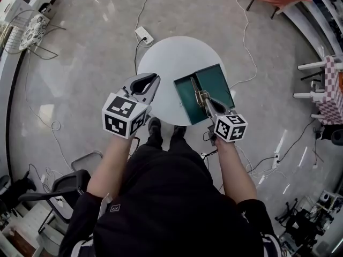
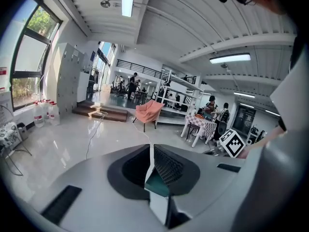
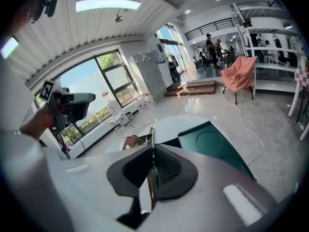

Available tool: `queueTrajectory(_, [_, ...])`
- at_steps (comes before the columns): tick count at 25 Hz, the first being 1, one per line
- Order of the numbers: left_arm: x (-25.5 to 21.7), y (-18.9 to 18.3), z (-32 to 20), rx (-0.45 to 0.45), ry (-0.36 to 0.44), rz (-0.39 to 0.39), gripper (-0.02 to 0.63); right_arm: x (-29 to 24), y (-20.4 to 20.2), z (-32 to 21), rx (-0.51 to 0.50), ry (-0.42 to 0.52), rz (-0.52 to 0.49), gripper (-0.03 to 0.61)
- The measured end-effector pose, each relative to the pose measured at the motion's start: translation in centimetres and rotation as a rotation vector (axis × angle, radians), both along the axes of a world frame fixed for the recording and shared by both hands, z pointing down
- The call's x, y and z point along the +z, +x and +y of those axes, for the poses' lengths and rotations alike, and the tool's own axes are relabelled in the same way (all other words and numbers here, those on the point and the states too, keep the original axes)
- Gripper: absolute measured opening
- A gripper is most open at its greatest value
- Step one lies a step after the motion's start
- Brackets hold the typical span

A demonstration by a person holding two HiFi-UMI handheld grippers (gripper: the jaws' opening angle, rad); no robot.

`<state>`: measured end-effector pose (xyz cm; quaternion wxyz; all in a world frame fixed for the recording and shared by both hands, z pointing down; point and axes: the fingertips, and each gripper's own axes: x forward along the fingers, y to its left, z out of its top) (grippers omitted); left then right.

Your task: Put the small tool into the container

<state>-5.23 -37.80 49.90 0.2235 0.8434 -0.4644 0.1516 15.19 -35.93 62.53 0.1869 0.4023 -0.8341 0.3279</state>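
The small tool [image 3: 151, 141], a thin metal piece, is pinched edge-on between the closed jaws of the right gripper [image 1: 203, 98] and pokes out past their tips, so it hangs over the green container [image 1: 217, 82] and has not yet been let go. The container lies open on the round white table [image 1: 171, 55], on the side nearer the person's right hand, with its shallow tray and flat lid side by side; the right gripper view shows round pressed shapes in the lid's inner face. That open, flat layout probably serves to give a wide target, so the tool can be lowered straight in without tilting. The grip on the tool's rear part seems chosen to leave the front end free to reach the tray floor first. The left gripper [image 1: 151, 79] hovers above the table's near-left edge, well apart from the container, its jaws pressed together on nothing; it appears to be kept aside so the right has room. No brand or readable writing shows on the tool or container; the only print is the black-and-white square patterns on the left cube [image 1: 124, 115] and right cube [image 1: 231, 127]
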Motion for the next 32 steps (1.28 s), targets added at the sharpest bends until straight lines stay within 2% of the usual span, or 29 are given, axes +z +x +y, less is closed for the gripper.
queueTrajectory(3, [0.1,-1.7,0.2,-0.056,-0.016,-0.010,0.031,3.1,-0.3,-0.2,-0.062,-0.049,0.088,0.020])
queueTrajectory(7, [-0.1,-3.2,1.0,-0.125,-0.029,-0.012,0.031,6.6,0.5,-1.0,-0.096,-0.097,0.196,0.020])
queueTrajectory(10, [0.1,-4.0,2.2,-0.164,-0.042,0.016,0.031,8.9,0.6,-1.2,-0.125,-0.123,0.246,0.020])
queueTrajectory(14, [1.2,-5.4,4.0,-0.208,-0.070,0.018,0.031,11.5,0.2,-1.5,-0.171,-0.154,0.297,0.020])
queueTrajectory(18, [1.7,-7.7,5.9,-0.250,-0.080,0.019,0.031,13.0,-0.5,-1.7,-0.183,-0.147,0.348,0.021])
queueTrajectory(22, [0.7,-9.6,6.0,-0.277,-0.050,0.017,0.031,14.2,-1.0,-1.9,-0.220,-0.135,0.435,0.028])
queueTrajectory(27, [-1.2,-10.0,5.5,-0.268,-0.008,0.004,0.031,14.7,-1.2,-0.8,-0.244,-0.134,0.453,0.054])
queueTrajectory(32, [-1.9,-9.9,5.1,-0.233,0.009,0.002,0.031,13.9,-1.8,-0.8,-0.206,-0.120,0.420,0.068])
